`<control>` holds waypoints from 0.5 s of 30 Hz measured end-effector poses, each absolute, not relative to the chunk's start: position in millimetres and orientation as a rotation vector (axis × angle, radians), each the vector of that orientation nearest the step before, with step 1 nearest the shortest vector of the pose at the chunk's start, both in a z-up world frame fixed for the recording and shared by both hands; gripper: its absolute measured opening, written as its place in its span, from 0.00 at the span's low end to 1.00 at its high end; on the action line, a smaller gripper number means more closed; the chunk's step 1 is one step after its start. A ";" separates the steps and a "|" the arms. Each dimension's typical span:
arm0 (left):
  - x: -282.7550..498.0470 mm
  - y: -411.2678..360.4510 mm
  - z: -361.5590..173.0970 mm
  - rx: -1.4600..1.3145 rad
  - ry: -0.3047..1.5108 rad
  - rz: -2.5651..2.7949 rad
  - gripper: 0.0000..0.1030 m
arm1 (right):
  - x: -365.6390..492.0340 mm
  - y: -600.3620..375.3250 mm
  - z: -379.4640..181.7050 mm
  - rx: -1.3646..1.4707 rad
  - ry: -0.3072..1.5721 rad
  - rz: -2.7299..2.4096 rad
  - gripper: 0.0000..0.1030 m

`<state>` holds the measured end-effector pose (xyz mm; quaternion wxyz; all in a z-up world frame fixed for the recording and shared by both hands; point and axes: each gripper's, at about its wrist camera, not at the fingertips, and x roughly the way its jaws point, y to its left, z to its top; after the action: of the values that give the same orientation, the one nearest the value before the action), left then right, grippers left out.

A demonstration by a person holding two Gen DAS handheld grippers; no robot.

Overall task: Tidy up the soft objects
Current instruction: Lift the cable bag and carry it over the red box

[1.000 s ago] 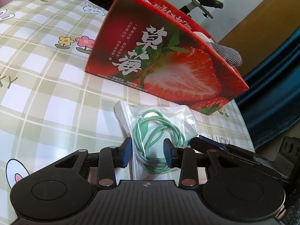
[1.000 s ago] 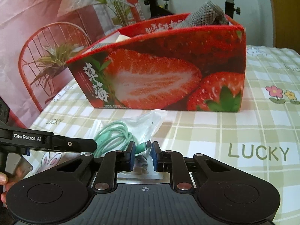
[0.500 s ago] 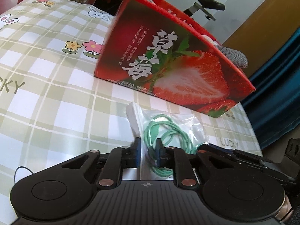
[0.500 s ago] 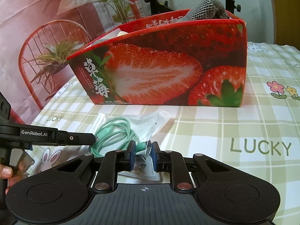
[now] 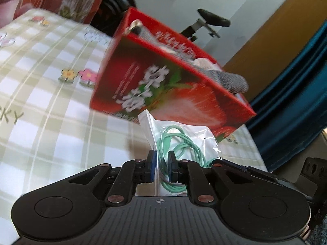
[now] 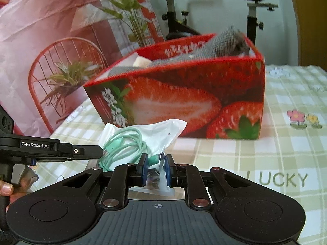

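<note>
In the left wrist view, the left claw [image 5: 161, 166] is sitting nearly closed, its blue pads pinching the clear plastic bag [image 5: 184, 136] with the coiled green cable [image 5: 184, 145] inside it. The bag is standing up from the pads, lifted off the checked tablecloth [image 5: 51, 112], just in front of the near lower edge of the red strawberry box [image 5: 163, 85]. A grey knitted cloth [image 5: 231, 79] is hanging over the box's right rim.

In the right wrist view, a hand [image 6: 8, 192] at the left edge is gripping the handle of the left claw [image 6: 98, 150], whose black finger is reaching to the bag's [image 6: 155, 130] left side. The right claw [image 6: 155, 169] is likewise nearly closed, clamping the bag's near end, where a small dark part is lying inside the plastic. The cable [image 6: 122, 145] is bunching toward the bag's left half. Behind it the box [image 6: 184, 102] is standing on the surface [image 6: 286, 153], with grey cloth [image 6: 229, 40] piling above its back right corner.
</note>
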<state>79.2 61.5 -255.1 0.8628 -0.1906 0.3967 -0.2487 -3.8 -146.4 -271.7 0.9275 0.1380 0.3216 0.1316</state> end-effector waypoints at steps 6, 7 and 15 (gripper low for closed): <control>74.8 62.0 -217.4 -0.363 0.743 -0.573 0.12 | -7.1 -149.9 -245.5 0.286 0.579 0.279 0.16; 73.9 62.0 -211.5 -0.358 0.726 -0.577 0.12 | -7.2 -149.9 -241.3 0.282 0.569 0.281 0.16; 87.1 60.6 -184.5 -0.375 0.669 -0.588 0.12 | 9.1 -155.4 -211.4 0.269 0.518 0.290 0.16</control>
<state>87.1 60.6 -184.5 0.8854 -0.1803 0.3217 -0.2829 9.1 -155.4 -211.4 0.9474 0.1322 0.2543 0.1427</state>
